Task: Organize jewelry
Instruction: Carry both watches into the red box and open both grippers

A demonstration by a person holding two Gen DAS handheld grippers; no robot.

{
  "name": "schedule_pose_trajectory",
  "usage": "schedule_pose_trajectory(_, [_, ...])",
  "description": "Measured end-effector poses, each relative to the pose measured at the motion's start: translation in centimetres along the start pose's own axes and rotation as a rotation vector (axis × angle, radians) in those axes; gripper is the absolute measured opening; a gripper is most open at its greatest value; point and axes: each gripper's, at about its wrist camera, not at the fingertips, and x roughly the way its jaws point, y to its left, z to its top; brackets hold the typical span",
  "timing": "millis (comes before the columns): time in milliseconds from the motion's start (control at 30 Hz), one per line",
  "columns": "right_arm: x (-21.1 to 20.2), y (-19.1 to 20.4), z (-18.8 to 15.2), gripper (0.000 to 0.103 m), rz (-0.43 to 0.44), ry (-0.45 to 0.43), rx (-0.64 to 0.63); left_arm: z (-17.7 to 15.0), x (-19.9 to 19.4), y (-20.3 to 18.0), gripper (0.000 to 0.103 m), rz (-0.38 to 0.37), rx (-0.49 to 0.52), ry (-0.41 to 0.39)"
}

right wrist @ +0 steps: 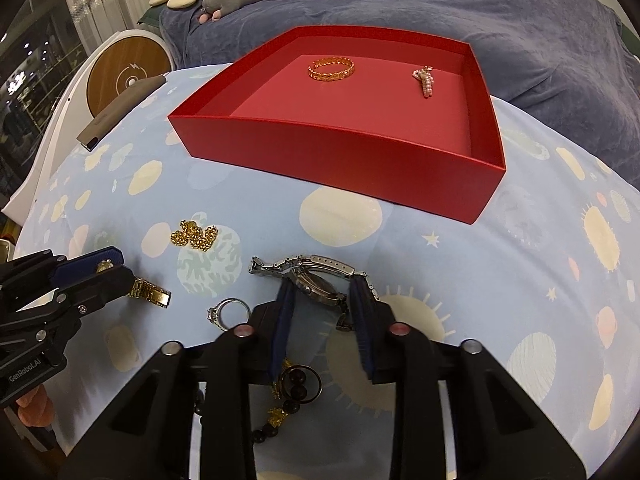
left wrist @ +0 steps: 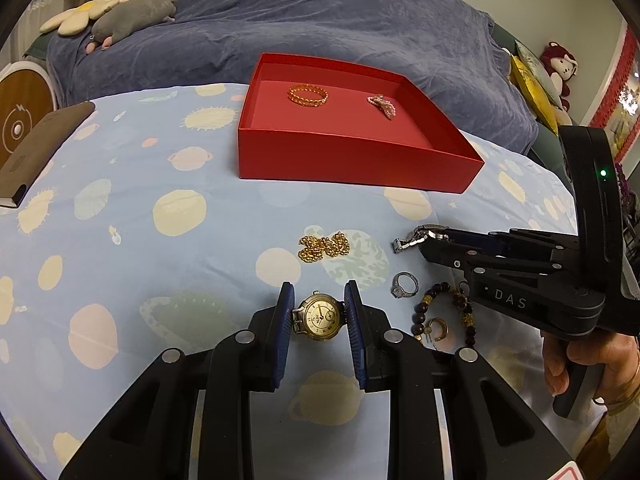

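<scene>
A red box point(left wrist: 352, 160) point(right wrist: 340, 148) holds a gold bracelet point(left wrist: 308, 95) point(right wrist: 331, 69) and a pink bead piece point(left wrist: 382, 106) point(right wrist: 425, 80). My left gripper point(left wrist: 319, 312) point(right wrist: 110, 266) is closed against both sides of a gold watch point(left wrist: 319, 317) on the table; its gold strap point(right wrist: 150, 294) sticks out in the right wrist view. My right gripper point(right wrist: 326, 292) point(left wrist: 430, 236) has its pads around a silver watch point(right wrist: 316, 278) point(left wrist: 416, 237) lying on the cloth. A gold chain point(left wrist: 324, 246) point(right wrist: 194, 236), a silver ring point(left wrist: 404, 285) point(right wrist: 228, 312) and a dark bead bracelet point(left wrist: 444, 312) point(right wrist: 294, 390) lie nearby.
The table wears a light blue cloth with planet prints point(left wrist: 160, 208). A brown notebook point(left wrist: 36, 152) point(right wrist: 120, 116) lies at the left edge. A gold hoop earring point(left wrist: 436, 330) sits inside the bead bracelet. A bed with a blue blanket point(left wrist: 320, 20) lies behind.
</scene>
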Motion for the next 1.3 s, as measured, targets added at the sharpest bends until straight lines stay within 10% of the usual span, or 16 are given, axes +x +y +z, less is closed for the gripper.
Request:
schedule_pose_trajectory(533, [-3.5,-0.5,0.0,0.006,0.209,-0.02,0.143,1.0,-1.4,0.5,0.023,0.008,-0.025,-0.028])
schedule_pose_trajectory(1300, [-10.5,-1.8,1.9,0.006,0.232,-0.165,0.213,5.4,-6.2,-1.9,0.022,-0.006,-0.019,-0.131])
